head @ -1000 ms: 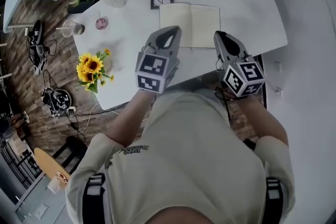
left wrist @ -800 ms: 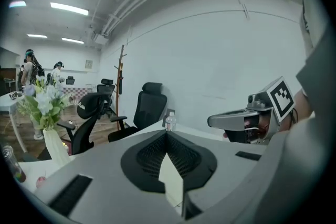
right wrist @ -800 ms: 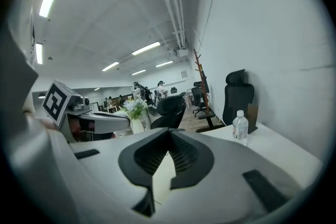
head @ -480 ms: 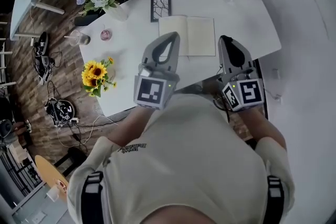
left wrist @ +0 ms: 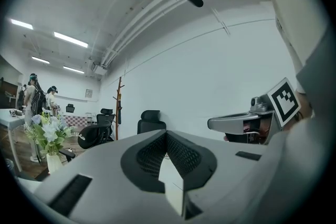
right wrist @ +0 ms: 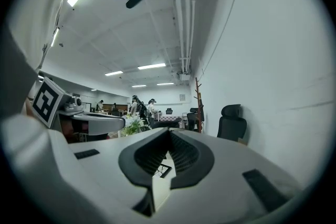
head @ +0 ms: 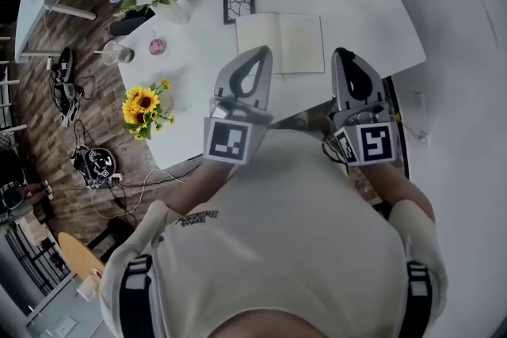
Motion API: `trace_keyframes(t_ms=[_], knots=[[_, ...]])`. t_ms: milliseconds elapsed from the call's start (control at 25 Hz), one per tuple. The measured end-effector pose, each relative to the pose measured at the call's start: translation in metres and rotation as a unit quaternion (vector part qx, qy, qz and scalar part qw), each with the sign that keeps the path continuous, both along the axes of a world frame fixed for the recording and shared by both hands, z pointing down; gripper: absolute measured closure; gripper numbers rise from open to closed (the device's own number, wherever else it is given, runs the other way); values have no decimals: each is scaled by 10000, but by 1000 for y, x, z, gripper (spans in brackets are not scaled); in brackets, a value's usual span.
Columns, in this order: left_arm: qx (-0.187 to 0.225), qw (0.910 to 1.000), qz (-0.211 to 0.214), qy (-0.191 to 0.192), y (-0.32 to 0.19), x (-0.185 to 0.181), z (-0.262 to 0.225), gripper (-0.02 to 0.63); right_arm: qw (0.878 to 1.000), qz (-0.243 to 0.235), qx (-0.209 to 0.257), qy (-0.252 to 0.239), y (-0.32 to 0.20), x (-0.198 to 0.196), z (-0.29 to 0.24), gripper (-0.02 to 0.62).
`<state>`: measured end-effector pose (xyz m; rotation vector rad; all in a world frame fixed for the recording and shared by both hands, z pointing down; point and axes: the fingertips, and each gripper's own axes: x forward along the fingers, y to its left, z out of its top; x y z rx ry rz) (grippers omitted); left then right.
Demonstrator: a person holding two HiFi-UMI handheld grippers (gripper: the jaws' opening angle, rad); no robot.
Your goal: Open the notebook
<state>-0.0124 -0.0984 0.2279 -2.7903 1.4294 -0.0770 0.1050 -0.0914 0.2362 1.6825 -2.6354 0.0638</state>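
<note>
Two empty tools, left gripper (head: 257, 53) and right gripper (head: 343, 55), both clamped shut, hang clear: cream paper notebook (head: 280, 43) lies open, job looks done.

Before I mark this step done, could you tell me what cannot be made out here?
Notebook pages: head view, too small to show any writing.
Table near edge: head view, hidden by left gripper, right gripper and the person's torso.
Pink item beside the glass: head view, too small to identify.

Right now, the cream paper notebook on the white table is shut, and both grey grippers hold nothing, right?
Not quite. The cream paper notebook lies open on the white table; the head view shows it. The left grey gripper and the right grey gripper both hold nothing.
</note>
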Motion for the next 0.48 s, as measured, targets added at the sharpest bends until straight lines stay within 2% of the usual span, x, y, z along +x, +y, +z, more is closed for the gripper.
trace_keyframes(t_ms=[480], knots=[[-37,10000,-1,-52,4,5,4,604,9997,-252,-74,17,3,-16,2,594]])
